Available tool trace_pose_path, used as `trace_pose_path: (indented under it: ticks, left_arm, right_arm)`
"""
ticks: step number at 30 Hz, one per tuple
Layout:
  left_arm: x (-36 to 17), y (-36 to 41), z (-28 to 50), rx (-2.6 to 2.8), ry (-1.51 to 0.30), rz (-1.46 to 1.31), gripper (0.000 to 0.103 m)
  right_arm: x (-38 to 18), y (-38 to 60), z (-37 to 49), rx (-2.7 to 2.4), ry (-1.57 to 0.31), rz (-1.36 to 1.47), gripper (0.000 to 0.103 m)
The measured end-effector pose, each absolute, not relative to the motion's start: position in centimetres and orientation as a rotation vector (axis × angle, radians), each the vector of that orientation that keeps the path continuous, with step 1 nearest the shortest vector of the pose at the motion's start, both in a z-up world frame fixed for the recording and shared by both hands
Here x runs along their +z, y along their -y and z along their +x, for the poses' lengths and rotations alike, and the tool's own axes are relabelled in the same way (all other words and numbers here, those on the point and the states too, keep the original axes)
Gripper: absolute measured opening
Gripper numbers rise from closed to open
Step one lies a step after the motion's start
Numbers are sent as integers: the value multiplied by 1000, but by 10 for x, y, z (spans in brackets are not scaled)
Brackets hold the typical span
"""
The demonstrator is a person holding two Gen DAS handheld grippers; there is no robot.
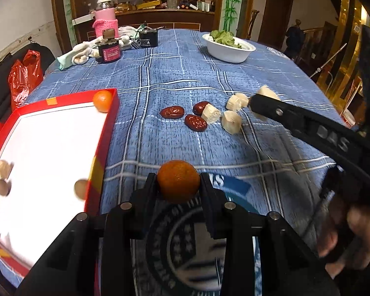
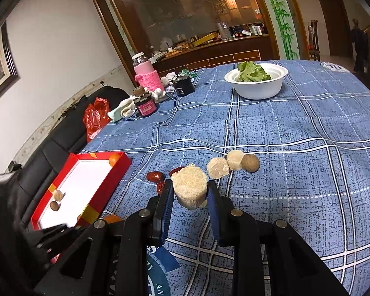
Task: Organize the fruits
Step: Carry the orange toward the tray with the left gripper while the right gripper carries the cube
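I see my left gripper clamped on a small orange, just right of the red tray. My right gripper grips a pale fruit chunk above the blue tablecloth, near the red dates.

On the tablecloth, the box lies at the left, one tangerine in its far right corner and three small round fruits (blurred) near its front. Right of the box lie three dates, then cut pieces further right. Behind them stands the bowl of greens; a jar sits far left.
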State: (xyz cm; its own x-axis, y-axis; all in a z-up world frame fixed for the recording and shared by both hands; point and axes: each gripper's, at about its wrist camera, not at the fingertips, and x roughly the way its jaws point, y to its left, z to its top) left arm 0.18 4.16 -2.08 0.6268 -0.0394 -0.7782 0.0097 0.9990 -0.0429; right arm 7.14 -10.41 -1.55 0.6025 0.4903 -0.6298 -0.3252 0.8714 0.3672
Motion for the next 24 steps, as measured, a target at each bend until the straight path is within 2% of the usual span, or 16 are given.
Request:
trace_pose_path:
  ticks: [24]
  left_arm:
    - [0,-71,-34,-56,-812,-95,32]
  right_arm:
    - [15,73,21,491,-756,135,27]
